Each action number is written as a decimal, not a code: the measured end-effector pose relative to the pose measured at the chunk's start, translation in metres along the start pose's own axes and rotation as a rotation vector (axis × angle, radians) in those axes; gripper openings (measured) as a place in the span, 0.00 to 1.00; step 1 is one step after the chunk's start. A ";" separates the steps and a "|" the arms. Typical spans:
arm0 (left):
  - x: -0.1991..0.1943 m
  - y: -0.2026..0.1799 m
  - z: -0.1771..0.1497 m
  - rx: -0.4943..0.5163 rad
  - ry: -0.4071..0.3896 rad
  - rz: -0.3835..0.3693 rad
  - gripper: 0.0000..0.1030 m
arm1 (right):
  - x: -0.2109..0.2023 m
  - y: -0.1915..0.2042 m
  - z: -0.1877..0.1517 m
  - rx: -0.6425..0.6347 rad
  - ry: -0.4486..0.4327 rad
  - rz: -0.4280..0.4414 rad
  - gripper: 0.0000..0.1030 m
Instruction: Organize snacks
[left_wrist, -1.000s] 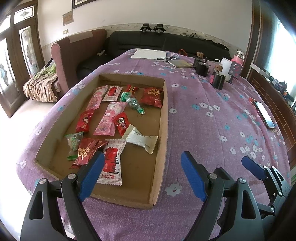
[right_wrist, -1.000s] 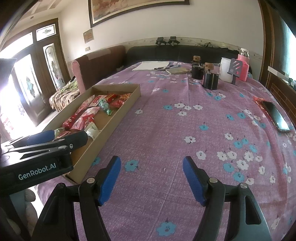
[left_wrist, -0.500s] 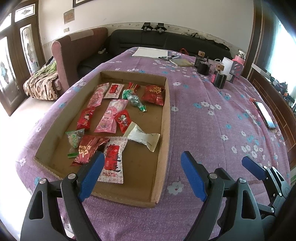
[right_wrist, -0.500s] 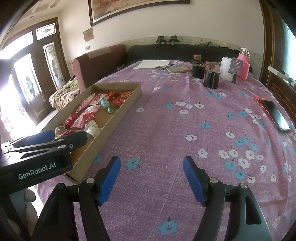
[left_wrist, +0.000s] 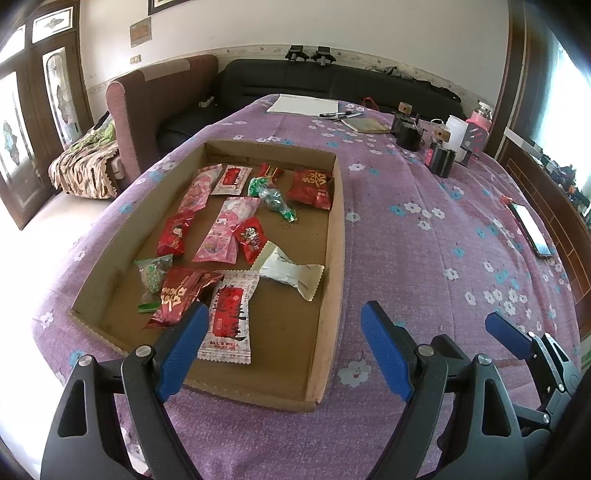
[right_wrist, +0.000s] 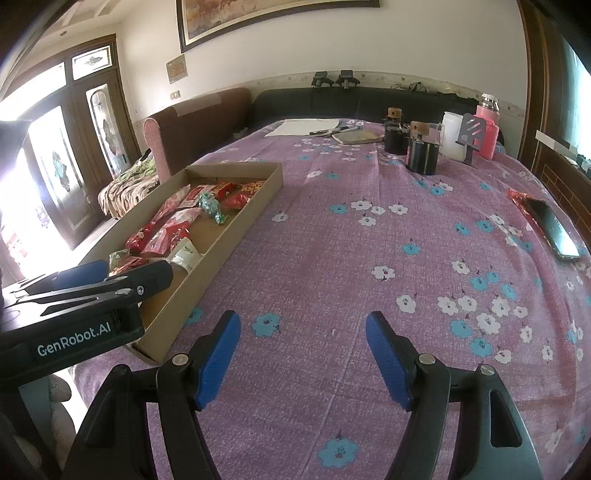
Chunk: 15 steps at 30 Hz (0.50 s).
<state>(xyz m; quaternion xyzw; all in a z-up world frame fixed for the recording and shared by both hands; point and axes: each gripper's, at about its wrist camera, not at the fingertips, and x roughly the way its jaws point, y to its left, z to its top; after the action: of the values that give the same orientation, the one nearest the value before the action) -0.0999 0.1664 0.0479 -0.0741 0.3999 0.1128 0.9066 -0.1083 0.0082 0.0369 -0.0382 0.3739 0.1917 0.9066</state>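
A shallow cardboard box (left_wrist: 334, 236) lies on the purple flowered tablecloth and holds several snack packets: red ones, a pink one (left_wrist: 225, 229), a white one (left_wrist: 291, 273), a green candy (left_wrist: 273, 199) and a white-and-red packet (left_wrist: 229, 317). My left gripper (left_wrist: 280, 347) is open and empty, above the box's near edge. My right gripper (right_wrist: 303, 354) is open and empty over bare cloth to the right of the box (right_wrist: 236, 229). The left gripper's body (right_wrist: 85, 299) shows at the left of the right wrist view.
A phone (left_wrist: 532, 229) and a red wrapper (right_wrist: 517, 197) lie at the table's right edge. Black jars (right_wrist: 421, 155), a white cup, a pink bottle (right_wrist: 487, 125), paper, pens and a notebook stand at the far end. A sofa and an armchair are beyond.
Both grippers have drawn back and risen slightly, so the box and table look a little farther away. Nothing was grasped or moved.
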 end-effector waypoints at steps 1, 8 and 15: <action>-0.001 0.000 0.000 -0.002 -0.002 0.000 0.83 | 0.001 -0.001 0.001 0.000 0.000 0.000 0.70; -0.020 0.004 -0.002 -0.006 -0.084 0.035 0.83 | -0.006 0.001 0.000 -0.004 -0.011 0.000 0.70; -0.073 0.029 -0.002 -0.100 -0.302 0.073 0.83 | -0.022 0.009 0.000 -0.024 -0.036 -0.004 0.70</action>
<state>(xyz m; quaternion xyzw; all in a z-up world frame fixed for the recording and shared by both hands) -0.1573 0.1837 0.0992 -0.0867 0.2555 0.1750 0.9469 -0.1258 0.0095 0.0530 -0.0462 0.3550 0.1951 0.9131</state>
